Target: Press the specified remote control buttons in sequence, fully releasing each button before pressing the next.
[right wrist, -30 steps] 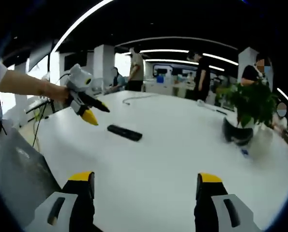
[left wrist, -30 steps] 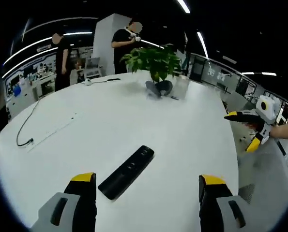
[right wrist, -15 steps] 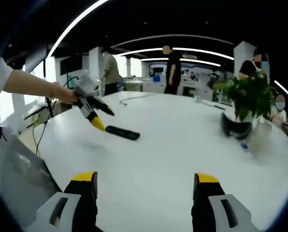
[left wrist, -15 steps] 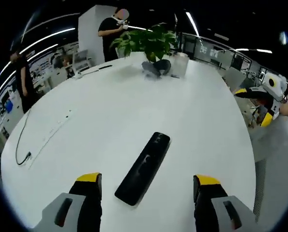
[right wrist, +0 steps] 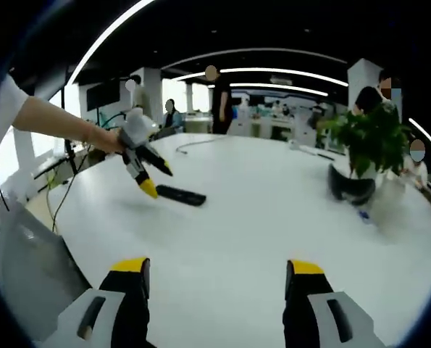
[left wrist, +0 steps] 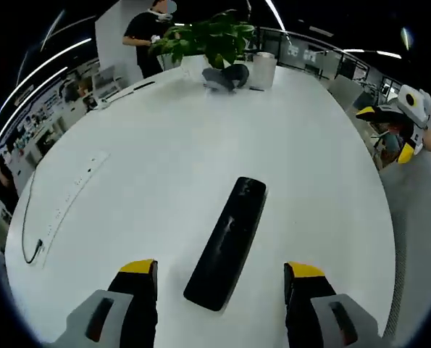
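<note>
Left gripper view. The left gripper (left wrist: 221, 279) rises from the near edge with its two yellow-tipped jaws spread wide and nothing held between them. The black remote control (left wrist: 227, 241) lies flat on the white table (left wrist: 164, 152), its long axis running from near to far with a slight lean to the right; its near end sits between the two jaw tips, and no contact with either jaw can be seen. At the far end of the table stand a potted plant (left wrist: 208, 40) and a pale cylindrical container (left wrist: 263, 70) just to its right. A thin dark cable (left wrist: 28, 217) trails along the left side of the table. A person in dark clothing (left wrist: 144, 32) stands beyond the far edge. At the far right, off the table, the right gripper (left wrist: 389, 130) is visible, jaws parted and empty.

Right gripper view. The right gripper (right wrist: 214, 279) stands wide open over bare table (right wrist: 273, 210), gripping nothing. The remote control (right wrist: 180, 194) lies well ahead and to the left. The left gripper (right wrist: 154, 179), held by a hand (right wrist: 108, 140), hangs just above the remote's left end, jaws parted, tips pointing down toward it. The potted plant (right wrist: 367, 141) stands at the far right.
</note>
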### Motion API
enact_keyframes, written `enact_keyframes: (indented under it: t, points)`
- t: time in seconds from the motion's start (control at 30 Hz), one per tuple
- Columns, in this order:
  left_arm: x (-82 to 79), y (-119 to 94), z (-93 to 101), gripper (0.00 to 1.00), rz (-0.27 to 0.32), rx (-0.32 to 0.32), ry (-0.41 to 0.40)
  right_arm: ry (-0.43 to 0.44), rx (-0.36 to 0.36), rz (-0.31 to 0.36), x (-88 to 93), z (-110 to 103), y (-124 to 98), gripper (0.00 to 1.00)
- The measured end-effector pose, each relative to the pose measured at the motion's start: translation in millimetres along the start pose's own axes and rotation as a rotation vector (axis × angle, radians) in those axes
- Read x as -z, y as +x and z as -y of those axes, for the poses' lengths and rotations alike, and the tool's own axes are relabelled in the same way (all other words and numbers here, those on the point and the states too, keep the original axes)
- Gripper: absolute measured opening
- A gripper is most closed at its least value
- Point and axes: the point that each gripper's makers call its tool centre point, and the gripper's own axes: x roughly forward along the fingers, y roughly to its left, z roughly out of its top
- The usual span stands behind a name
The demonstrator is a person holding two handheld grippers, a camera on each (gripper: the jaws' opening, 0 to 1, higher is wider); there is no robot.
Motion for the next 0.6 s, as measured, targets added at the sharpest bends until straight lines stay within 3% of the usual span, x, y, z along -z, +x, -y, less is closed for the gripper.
enact_keyframes:
  t: [0.23,0.3,0.33,0.47,0.6]
  points:
    - [10.0,9.0,-1.5,0.69,-0.047,0.010,0.039,-0.015,0.008,-0.020,3.6,1.1,0.3,0.72]
    - [17.7,10.3,-4.0,0.69,-0.085,-0.001,0.073,-0.008,0.009,-0.034,6.8,3.1,1.3,0.71]
    - [11.5,9.8,-4.9,0.68,-0.047,-0.008,0.046,0.008,0.005,-0.042,8.8,3.5,1.9,0.70]
    - [12.6,9.0,-1.2,0.65,-0.032,0.004,0.057,0.024,-0.032,-0.081,15.4,-2.4,5.5,0.67]
    - [14.3,9.9,0.3,0.60,-0.009,0.029,0.018,-0.005,-0.056,-0.115,21.2,-6.8,7.6,0.60]
